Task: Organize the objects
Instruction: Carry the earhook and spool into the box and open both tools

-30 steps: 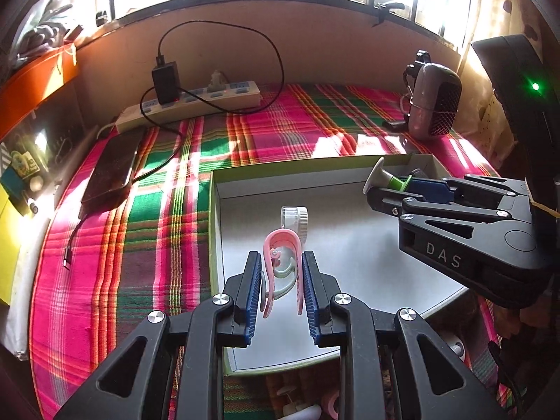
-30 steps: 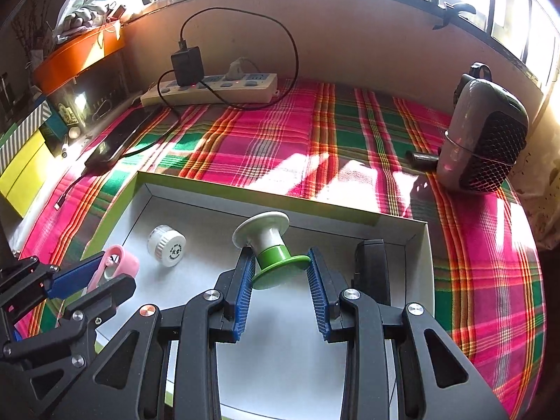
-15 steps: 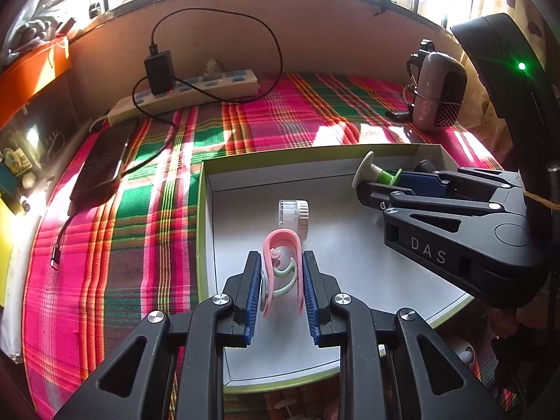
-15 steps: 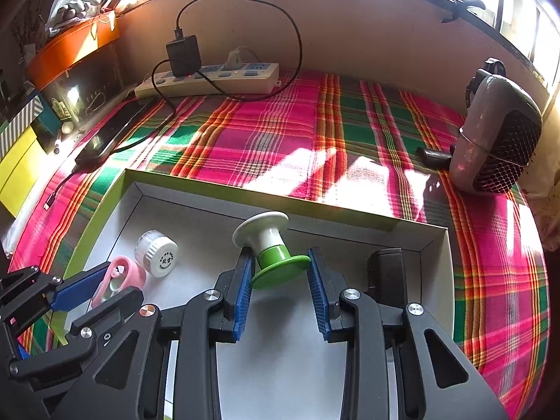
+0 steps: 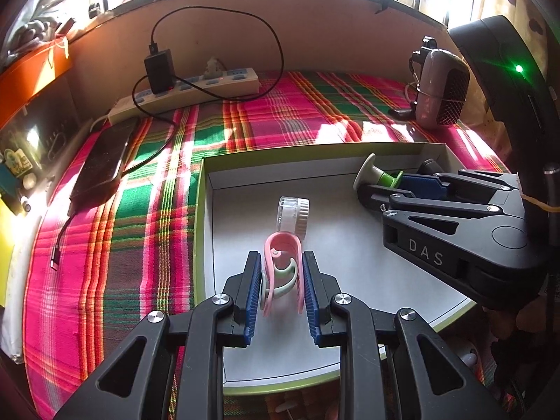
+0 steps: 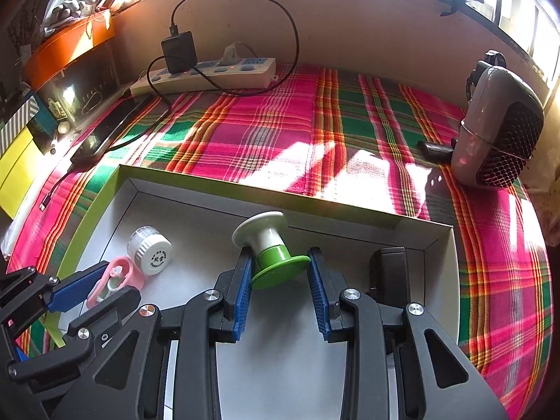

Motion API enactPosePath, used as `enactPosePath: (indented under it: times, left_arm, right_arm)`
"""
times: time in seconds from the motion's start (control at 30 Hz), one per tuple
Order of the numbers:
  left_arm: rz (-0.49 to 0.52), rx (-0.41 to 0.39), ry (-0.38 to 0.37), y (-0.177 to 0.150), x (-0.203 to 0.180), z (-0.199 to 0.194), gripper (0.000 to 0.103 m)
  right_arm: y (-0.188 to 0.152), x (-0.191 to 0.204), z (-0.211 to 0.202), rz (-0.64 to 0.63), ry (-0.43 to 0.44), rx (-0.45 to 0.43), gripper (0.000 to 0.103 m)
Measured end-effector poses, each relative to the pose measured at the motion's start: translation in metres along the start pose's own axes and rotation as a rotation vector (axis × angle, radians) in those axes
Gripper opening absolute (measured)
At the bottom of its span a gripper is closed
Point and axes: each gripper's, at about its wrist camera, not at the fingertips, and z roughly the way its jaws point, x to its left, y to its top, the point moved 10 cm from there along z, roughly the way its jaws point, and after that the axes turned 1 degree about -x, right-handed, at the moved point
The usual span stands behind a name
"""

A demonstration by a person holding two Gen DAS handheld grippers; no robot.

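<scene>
A shallow white box with a green rim (image 5: 197,231) lies on the plaid cloth. My left gripper (image 5: 281,267) is shut on a pink clip (image 5: 281,245) with a pale green piece inside it, just above the box floor near the left wall. Just beyond the clip, a small white jar (image 5: 292,217) lies on its side. My right gripper (image 6: 280,262) is shut on a white and green spool (image 6: 269,241), held tilted near the far wall of the box (image 6: 266,192). In the right wrist view the left gripper (image 6: 87,287) and the jar (image 6: 150,250) show at lower left.
A black block (image 6: 390,273) lies in the box's far right corner. On the cloth behind are a white power strip (image 5: 196,87) with a black charger and cable, a dark phone (image 5: 101,164) at left, and a grey mesh-fronted device (image 6: 497,129) at right.
Both views have shifted slightly, so the box sits a little more centred. Both grips hold the same objects as before.
</scene>
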Motion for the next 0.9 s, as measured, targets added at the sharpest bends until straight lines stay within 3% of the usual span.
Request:
enactPosePath:
  times: [0.23,0.47,0.9]
  left_arm:
    - [-0.004,-0.001,-0.006,0.001,0.001,-0.001,0.022]
    - [-0.004,-0.003,-0.015,0.002,0.0,-0.002,0.027]
    - [-0.015,-0.022,0.0,0.0,0.003,-0.012,0.03]
  right_arm:
    - [0.0,-0.001,0.0,0.002,-0.006,-0.001,0.032]
    - [-0.002,-0.004,-0.001,0.023,-0.005,0.0,0.045]
    - [-0.005,-0.001,-0.01,0.041,0.008,-0.017,0.05]
